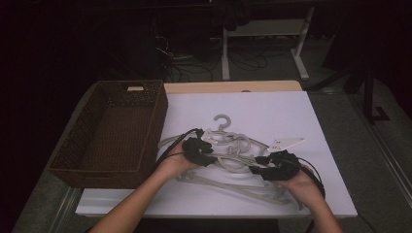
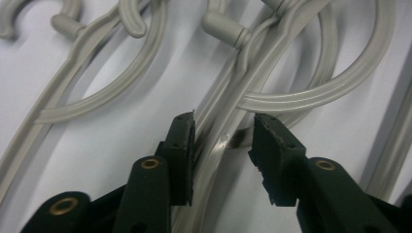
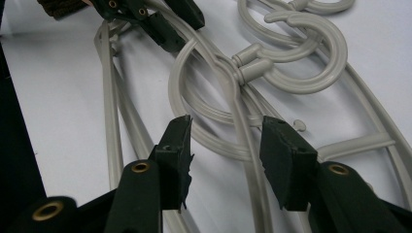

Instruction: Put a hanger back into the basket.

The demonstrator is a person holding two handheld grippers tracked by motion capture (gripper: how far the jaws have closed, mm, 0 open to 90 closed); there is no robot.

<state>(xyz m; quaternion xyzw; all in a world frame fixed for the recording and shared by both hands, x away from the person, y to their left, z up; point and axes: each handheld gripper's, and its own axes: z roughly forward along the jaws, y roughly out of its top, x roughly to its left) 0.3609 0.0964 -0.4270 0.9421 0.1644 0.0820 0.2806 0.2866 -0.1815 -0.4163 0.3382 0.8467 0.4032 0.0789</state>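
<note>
Several pale grey plastic hangers (image 1: 233,160) lie tangled on the white board (image 1: 272,107). My left gripper (image 1: 209,158) reaches into the left side of the pile. In the left gripper view its jaws (image 2: 223,141) straddle one hanger arm (image 2: 211,162); the arm runs along the left pad, with a gap to the right pad. My right gripper (image 1: 258,166) comes in from the right. In its own view, the right gripper (image 3: 226,145) stands open around another hanger arm (image 3: 245,145), just below the hook necks (image 3: 252,63). The left gripper (image 3: 160,19) shows farther off there.
A dark woven basket (image 1: 160,126) stands on the left, its rim close to my left hand. The board's near edge (image 1: 209,211) lies just behind both forearms. Desk legs and cables (image 1: 226,58) stand on the floor beyond the table.
</note>
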